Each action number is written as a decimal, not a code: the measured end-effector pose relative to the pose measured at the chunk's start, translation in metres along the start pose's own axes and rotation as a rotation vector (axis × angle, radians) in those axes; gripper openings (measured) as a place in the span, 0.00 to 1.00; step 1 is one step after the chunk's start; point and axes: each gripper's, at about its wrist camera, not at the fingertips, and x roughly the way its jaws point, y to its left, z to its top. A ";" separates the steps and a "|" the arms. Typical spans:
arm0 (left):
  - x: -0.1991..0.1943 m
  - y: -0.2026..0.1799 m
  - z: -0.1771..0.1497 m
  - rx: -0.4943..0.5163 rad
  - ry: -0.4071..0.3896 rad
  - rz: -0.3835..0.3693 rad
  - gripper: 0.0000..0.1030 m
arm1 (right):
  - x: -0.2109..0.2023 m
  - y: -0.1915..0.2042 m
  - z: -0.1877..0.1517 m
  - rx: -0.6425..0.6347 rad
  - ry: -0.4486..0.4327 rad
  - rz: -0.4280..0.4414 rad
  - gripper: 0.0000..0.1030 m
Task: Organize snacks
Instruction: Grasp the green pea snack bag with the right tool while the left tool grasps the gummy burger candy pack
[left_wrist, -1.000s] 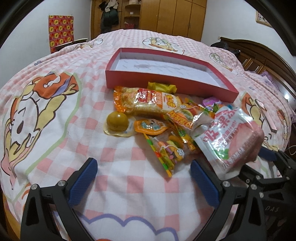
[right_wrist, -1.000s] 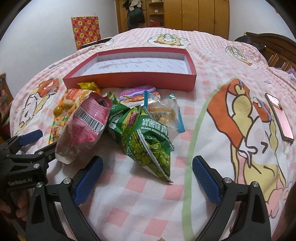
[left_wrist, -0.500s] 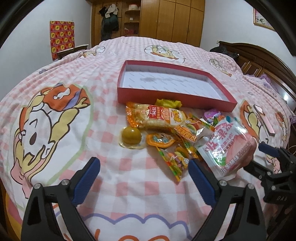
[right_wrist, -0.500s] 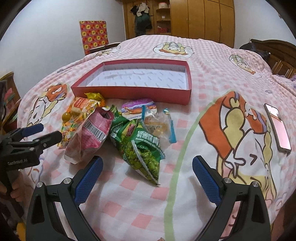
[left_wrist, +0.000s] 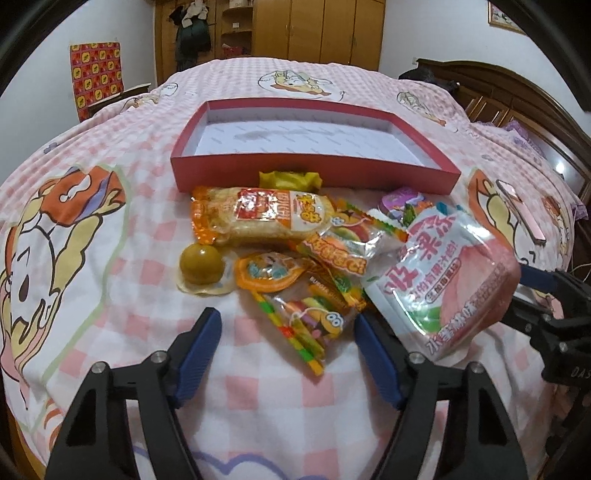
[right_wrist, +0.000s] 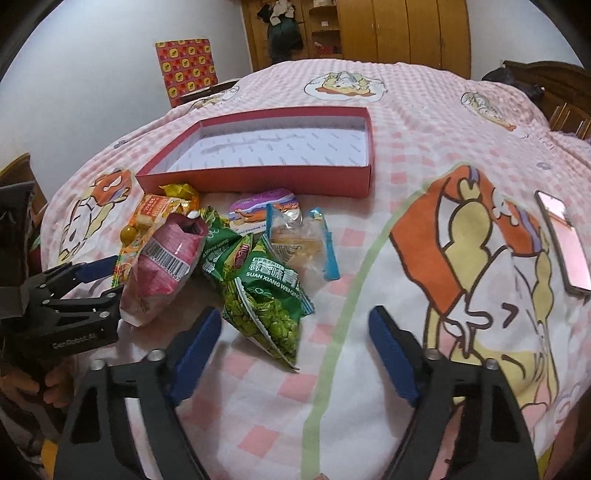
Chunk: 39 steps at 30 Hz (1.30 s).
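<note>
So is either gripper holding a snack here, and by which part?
No. The left gripper and the right gripper are both open, empty, short of the snack pile.

Bed (left_wrist: 110, 295) covered with a pink checked cartoon-print cover. A shallow red box (left_wrist: 314, 170) lies open at far centre; a heap of snack packets (left_wrist: 295, 251) lies just near of it. A phone (right_wrist: 565, 243) lies well apart at right.
</note>
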 end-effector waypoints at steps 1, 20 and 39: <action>0.000 -0.001 0.001 0.005 -0.001 -0.001 0.72 | 0.002 0.000 0.000 0.005 0.006 0.012 0.73; 0.008 -0.003 0.007 0.018 -0.010 -0.023 0.54 | 0.017 0.007 0.002 0.042 0.022 0.049 0.51; -0.026 0.006 -0.006 -0.003 -0.017 -0.104 0.46 | -0.001 0.013 -0.003 0.041 0.005 0.054 0.40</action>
